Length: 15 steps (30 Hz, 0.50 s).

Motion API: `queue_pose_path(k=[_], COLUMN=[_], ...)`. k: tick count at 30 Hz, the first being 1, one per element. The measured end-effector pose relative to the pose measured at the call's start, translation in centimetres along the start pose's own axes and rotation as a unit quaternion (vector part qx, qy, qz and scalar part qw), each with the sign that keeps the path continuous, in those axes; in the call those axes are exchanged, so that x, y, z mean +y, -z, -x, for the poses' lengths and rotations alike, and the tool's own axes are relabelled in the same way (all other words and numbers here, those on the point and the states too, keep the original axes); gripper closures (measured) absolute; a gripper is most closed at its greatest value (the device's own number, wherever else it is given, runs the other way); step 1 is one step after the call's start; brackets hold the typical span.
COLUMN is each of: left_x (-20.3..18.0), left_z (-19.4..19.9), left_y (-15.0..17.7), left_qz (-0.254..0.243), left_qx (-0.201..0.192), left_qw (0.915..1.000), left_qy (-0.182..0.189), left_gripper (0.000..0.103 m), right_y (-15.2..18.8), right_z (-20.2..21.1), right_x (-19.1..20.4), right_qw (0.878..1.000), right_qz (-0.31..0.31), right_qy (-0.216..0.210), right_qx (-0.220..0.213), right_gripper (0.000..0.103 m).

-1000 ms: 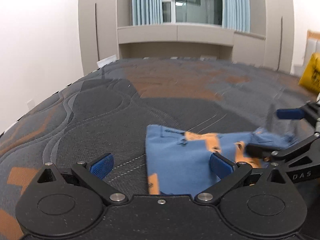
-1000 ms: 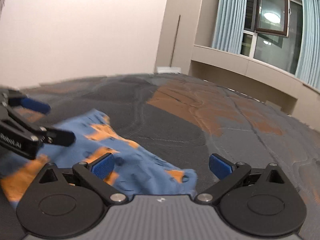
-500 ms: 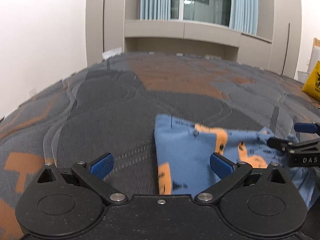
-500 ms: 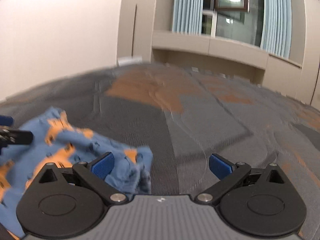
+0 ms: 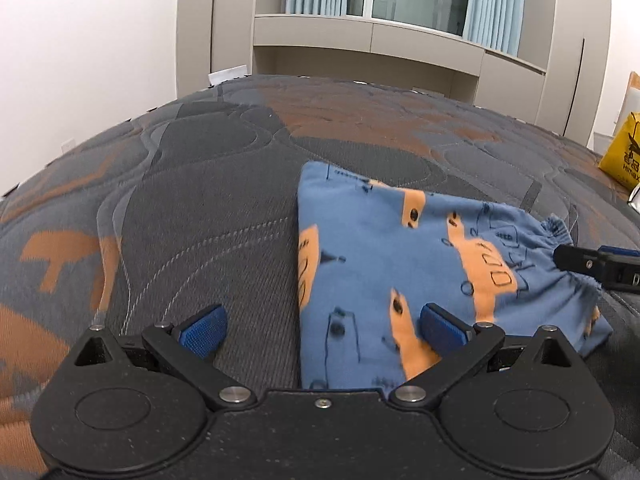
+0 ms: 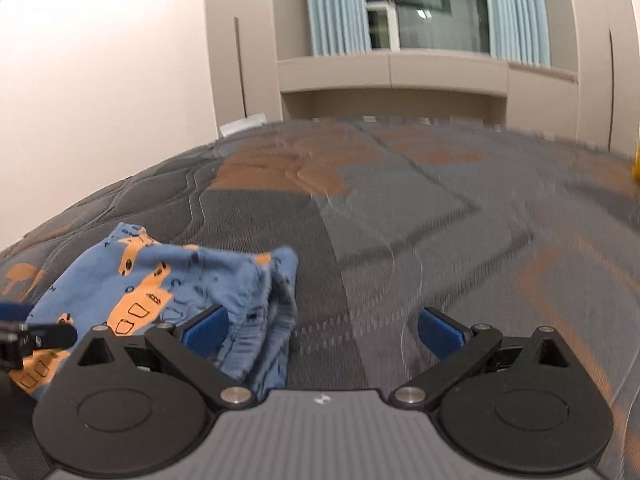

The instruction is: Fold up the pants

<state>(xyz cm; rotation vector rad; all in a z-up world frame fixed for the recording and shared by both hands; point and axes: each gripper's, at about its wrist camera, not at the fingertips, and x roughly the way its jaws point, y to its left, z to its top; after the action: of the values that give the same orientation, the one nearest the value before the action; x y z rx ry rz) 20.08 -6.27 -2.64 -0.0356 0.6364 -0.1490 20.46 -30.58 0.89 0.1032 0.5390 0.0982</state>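
Note:
Small blue pants [image 5: 400, 264] with orange car prints lie folded in a compact rectangle on the mattress. My left gripper [image 5: 322, 330] is open, its jaws wide, hovering over the pants' left edge with the right fingertip above the cloth. My right gripper [image 6: 322, 332] is open and empty; the pants [image 6: 168, 280] lie at its lower left, their bunched waistband end by the left finger. The right gripper's tip [image 5: 592, 266] shows at the pants' right end in the left wrist view.
The pants lie on a grey and orange quilted mattress [image 5: 200, 200]. A yellow bag [image 5: 622, 160] stands at the far right edge. A beige cabinet and window with blue curtains [image 5: 372, 32] stand beyond the bed; a white wall is at left.
Both grippers have pulled back and swung toward the window, staying open. The pants have settled from a lifted, rumpled state into a flat fold on the mattress.

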Motion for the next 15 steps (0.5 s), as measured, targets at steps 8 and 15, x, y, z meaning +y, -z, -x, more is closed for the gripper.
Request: queue_pose_path(k=[8, 15], left_x=[0.5, 0.7], left_z=[0.1, 0.0], left_y=[0.7, 0.7], left_qz=[0.011, 0.016], left_qx=[-0.008, -0.009], left_qw=[0.9999, 0.9998], left_qy=[0.007, 0.011], left_gripper=[0.0, 0.0], right_y=[1.0, 1.8], right_z=[1.8, 0.6], right_x=[2.4, 5.1], right_qw=[0.998, 0.995], right_qz=[0.037, 0.095], right_qy=[-0.041, 0.006], right_qx=[-0.035, -0.002], right_gripper=[0.0, 0.0])
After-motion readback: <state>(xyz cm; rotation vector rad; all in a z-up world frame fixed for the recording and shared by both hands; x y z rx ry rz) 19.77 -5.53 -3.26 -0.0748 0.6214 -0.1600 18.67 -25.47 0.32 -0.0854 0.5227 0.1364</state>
